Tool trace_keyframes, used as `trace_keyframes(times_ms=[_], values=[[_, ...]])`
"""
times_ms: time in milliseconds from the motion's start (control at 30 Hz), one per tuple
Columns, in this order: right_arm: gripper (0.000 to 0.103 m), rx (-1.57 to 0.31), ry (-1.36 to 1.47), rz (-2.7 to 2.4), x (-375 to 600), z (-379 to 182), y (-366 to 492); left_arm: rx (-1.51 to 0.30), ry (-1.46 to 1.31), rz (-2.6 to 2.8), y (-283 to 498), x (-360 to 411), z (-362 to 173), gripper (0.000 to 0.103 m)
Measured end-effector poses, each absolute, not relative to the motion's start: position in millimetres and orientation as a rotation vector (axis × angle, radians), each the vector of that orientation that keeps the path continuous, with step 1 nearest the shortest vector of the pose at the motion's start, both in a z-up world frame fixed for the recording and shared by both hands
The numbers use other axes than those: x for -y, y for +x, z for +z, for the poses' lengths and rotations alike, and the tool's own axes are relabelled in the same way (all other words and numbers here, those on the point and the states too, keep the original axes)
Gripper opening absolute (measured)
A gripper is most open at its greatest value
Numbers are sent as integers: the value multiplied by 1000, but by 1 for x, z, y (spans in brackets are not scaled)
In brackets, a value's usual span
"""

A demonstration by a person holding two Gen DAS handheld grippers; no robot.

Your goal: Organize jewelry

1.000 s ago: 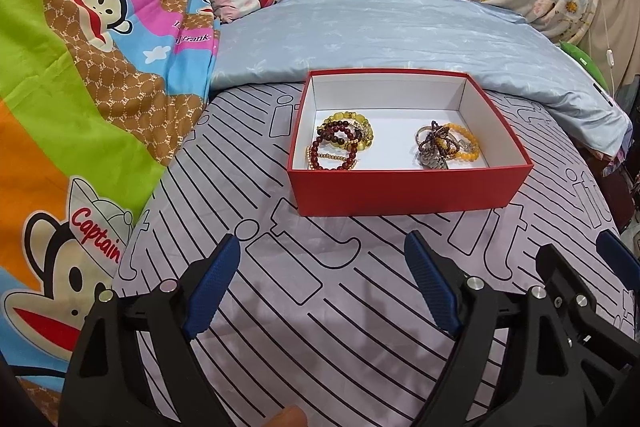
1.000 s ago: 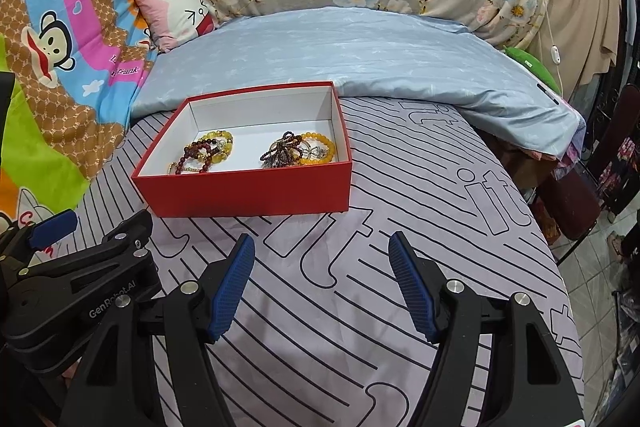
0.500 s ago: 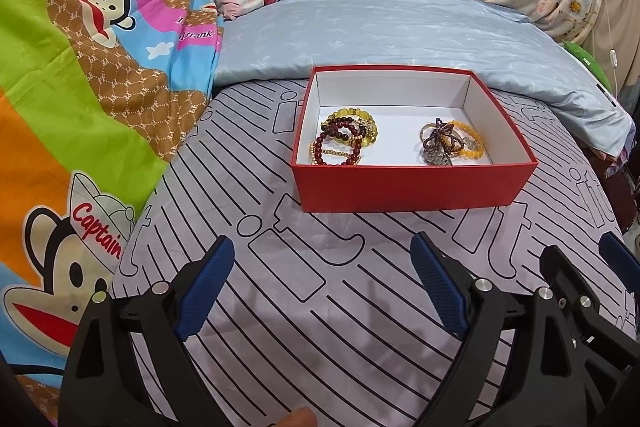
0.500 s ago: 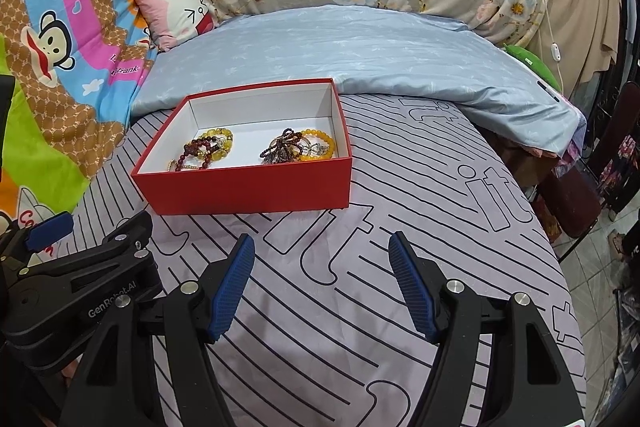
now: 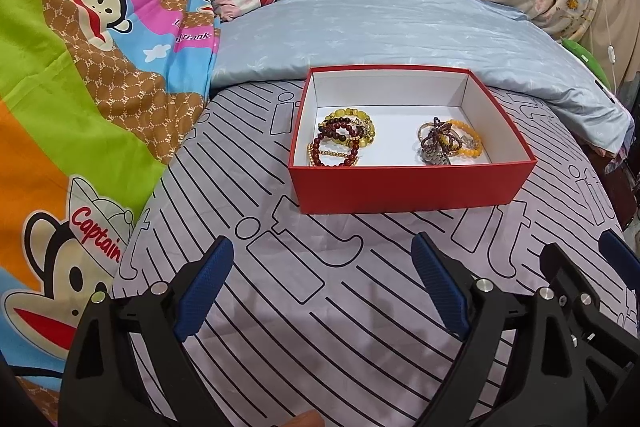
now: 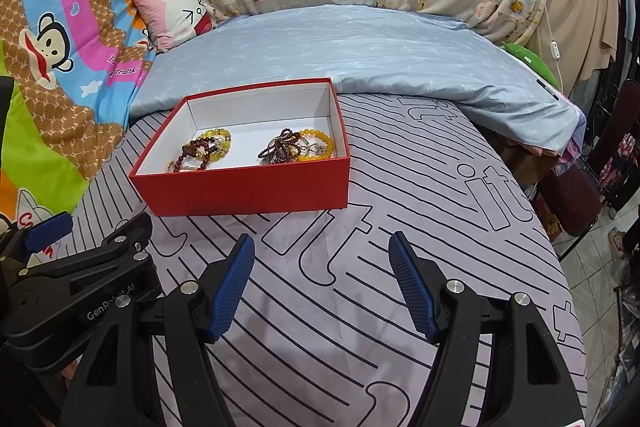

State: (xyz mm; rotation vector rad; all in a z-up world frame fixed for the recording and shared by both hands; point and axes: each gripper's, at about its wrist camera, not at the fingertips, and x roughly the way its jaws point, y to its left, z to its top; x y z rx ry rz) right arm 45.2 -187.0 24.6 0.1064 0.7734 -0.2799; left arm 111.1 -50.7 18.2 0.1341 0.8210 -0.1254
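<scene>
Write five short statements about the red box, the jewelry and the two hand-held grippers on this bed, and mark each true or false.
1. The red box has no lid on it. True.
2. The jewelry lies scattered on the striped sheet outside the box. False: all the jewelry in view lies inside the box, in a left cluster of beaded bracelets and a right cluster.
3. The left hand-held gripper holds a bracelet. False: its jaws stand apart with only sheet between them.
4. The right hand-held gripper is open and empty. True.
5. The box sits on the blue quilt. False: it rests on the striped sheet, in front of the quilt.
</scene>
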Motion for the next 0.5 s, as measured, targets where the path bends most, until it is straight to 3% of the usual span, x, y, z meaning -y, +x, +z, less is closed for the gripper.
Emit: trace_keyframes(times_ms=[333,500], values=[[67,-775,104,-282,187,24,45,-821,139,-130,111,51,17,86],[67,-778,105,-283,187,24,46,-822,136,-116,111,48,15,93]])
